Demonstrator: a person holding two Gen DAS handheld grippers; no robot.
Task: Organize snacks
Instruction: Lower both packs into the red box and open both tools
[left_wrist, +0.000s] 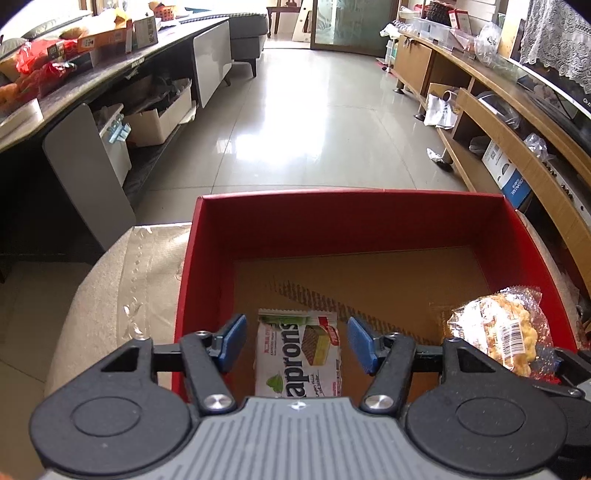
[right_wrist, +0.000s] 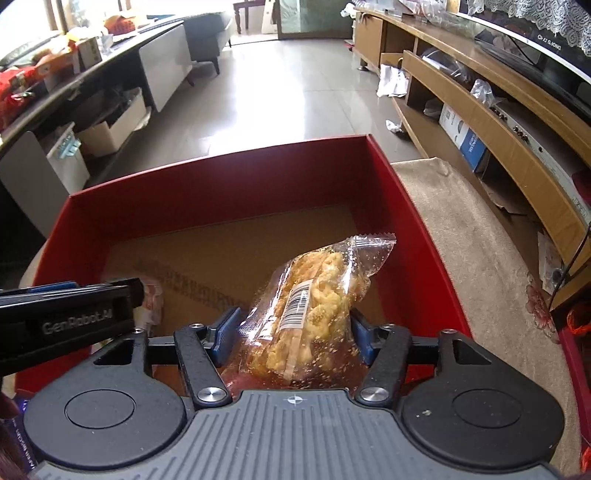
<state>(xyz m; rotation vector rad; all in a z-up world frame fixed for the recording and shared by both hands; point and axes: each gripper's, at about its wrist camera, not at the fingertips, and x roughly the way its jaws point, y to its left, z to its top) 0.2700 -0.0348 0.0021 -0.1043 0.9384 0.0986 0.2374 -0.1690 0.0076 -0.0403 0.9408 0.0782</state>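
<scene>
- While your left gripper (left_wrist: 297, 341) stands open around the wafers (left_wrist: 298, 356), lifting carelessly could snag them.
- Your right gripper (right_wrist: 291, 334), barely parted, may drag the bag (right_wrist: 314, 310) from the box (right_wrist: 221, 192).

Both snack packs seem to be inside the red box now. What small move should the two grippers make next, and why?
Probably lift both straight up. The left gripper stands open, clear of the wafer pack lying on the red box floor. The right gripper has the clear snack bag between its pads, which seems released.

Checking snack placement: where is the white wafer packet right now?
In the left wrist view, the wafer packet lies on the cardboard floor of the red box, near its left wall, between the left gripper's open jaws.
</scene>
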